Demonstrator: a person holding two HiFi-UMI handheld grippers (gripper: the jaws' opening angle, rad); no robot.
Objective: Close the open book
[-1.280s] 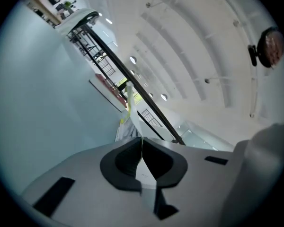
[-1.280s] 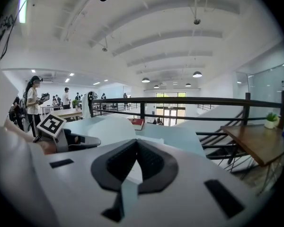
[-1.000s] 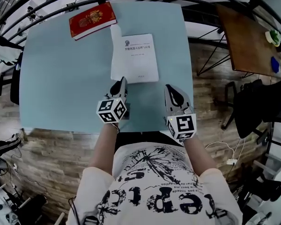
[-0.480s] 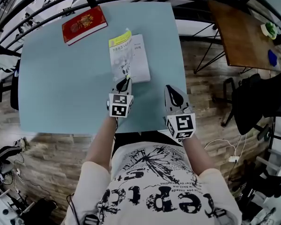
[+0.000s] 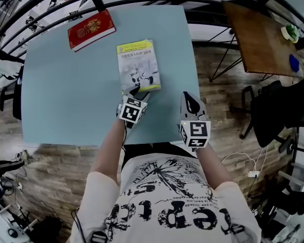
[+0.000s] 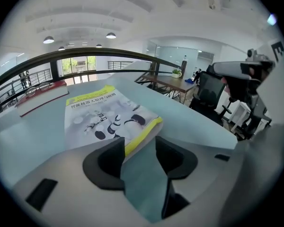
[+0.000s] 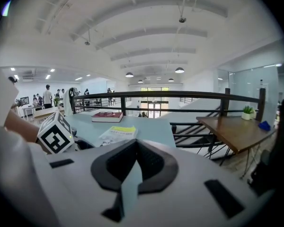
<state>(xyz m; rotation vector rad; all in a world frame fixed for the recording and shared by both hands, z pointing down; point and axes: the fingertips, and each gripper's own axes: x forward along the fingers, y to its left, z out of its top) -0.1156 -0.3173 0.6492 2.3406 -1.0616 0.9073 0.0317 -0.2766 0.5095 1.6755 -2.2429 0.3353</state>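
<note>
Left gripper view is showing your left claw (image 6: 138,148) with its jaws standing wide apart, having just been opening, and gripping nothing. The book (image 6: 104,115) is lying closed and flat on the table (image 6: 180,122) straight ahead of that claw. Its yellow-edged near corner is reaching the mouth of the gap beside one jaw tip, with no pad pressing on it. Your right claw (image 7: 135,145) is hovering with its jaws together and empty, the book lying ahead and to its left.
</note>
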